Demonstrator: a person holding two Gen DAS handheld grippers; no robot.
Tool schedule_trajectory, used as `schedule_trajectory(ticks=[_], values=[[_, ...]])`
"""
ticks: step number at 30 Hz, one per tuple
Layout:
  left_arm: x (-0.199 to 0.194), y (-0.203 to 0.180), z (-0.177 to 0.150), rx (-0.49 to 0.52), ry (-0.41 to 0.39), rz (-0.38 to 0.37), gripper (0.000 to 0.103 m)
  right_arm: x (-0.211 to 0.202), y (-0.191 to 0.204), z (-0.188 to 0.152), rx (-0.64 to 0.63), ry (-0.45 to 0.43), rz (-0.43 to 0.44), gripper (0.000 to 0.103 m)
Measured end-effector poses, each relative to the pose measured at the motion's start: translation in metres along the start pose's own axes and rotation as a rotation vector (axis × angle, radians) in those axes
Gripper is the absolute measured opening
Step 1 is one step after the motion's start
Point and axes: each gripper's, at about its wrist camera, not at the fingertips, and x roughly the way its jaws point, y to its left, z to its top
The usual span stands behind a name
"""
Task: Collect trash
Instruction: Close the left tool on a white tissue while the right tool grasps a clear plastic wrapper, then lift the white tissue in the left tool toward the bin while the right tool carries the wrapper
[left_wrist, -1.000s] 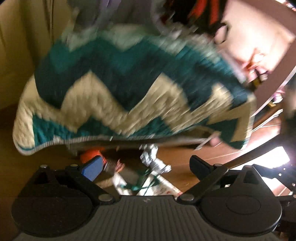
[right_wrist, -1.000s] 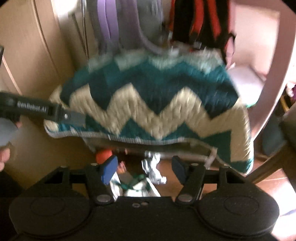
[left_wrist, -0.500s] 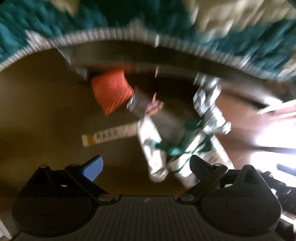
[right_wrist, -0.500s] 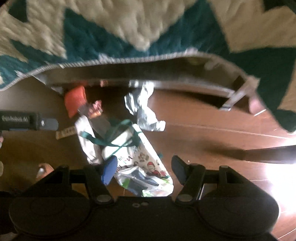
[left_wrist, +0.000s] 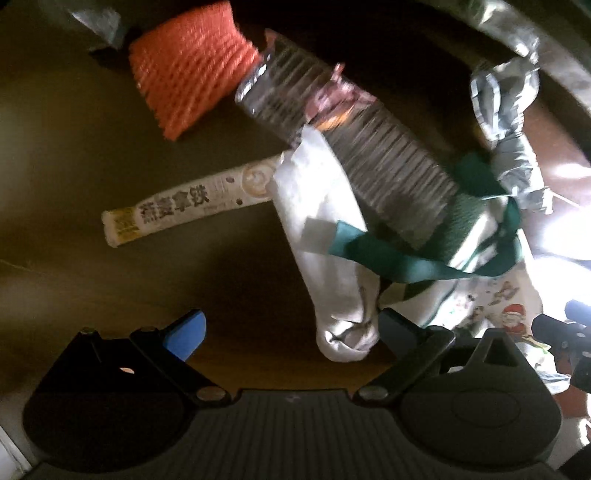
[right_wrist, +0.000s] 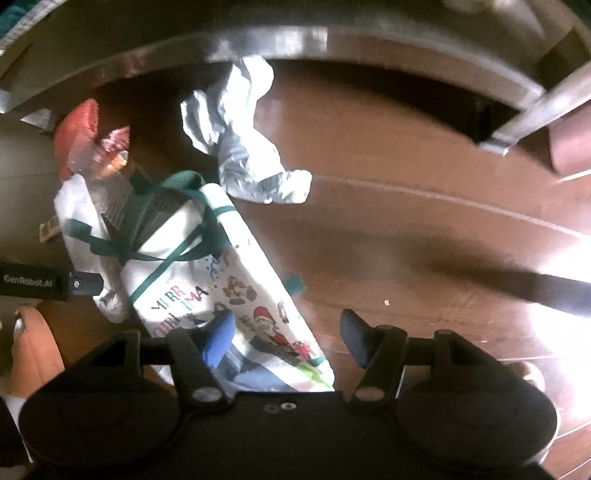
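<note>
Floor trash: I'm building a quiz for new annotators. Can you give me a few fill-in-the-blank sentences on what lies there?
1. The bag printed with a Santa has handles coloured ____.
2. The ribbed clear bottle lies with one end against a mesh roll coloured ____.
3. The crumpled wrapper beside the bag is coloured ____.
4. The long sachet with printed characters lies flat on the ____.

Missing words: green; orange; silver; floor
</note>
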Motion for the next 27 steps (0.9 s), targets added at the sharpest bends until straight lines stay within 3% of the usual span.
schedule_trajectory(ticks=[2,6,9,12,17,19,21,22,23,24,27], values=[[0.007,0.001,0.000,-0.006,0.015,-0.019,0.100,0.008,-0.001,0.000,-0.003,0.012,0.001,0.061],[0.013,0.002,0.000,-0.014,0.007,-0.058,0.099,-0.017,0.003,-0.006,-0.073,-0.067,0.037,0.062],[0.019,0.008,0.002,-0.043,0.017,-0.088,0.087,-0.041,0.022,-0.008,-0.294,-0.043,0.162,0.063],[0.024,0.010,0.004,-0.066,0.027,-0.111,0.073,-0.042,0.046,-0.016,-0.500,0.001,0.132,0.063],[0.024,0.012,0.006,-0.075,0.032,-0.137,0.053,-0.017,0.054,-0.036,-0.565,0.092,0.108,0.061],[0.024,0.012,0.005,-0.068,0.040,-0.155,0.032,-0.011,0.055,-0.045,-0.616,0.099,0.064,0.060],[0.027,0.007,0.004,-0.060,0.047,-0.145,0.031,-0.008,0.054,-0.050,-0.630,0.091,0.040,0.060],[0.027,0.004,0.003,-0.054,0.045,-0.144,0.026,-0.009,0.052,-0.051,-0.619,0.084,0.037,0.050],[0.026,0.003,0.002,-0.046,0.044,-0.146,0.025,-0.006,0.053,-0.050,-0.609,0.082,0.025,0.012],[0.025,0.002,0.002,-0.042,0.045,-0.150,0.023,-0.005,0.053,-0.049,-0.601,0.083,-0.003,0.002],[0.020,0.000,0.000,-0.039,0.050,-0.155,0.020,-0.007,0.053,-0.047,-0.594,0.066,-0.016,0.002]])
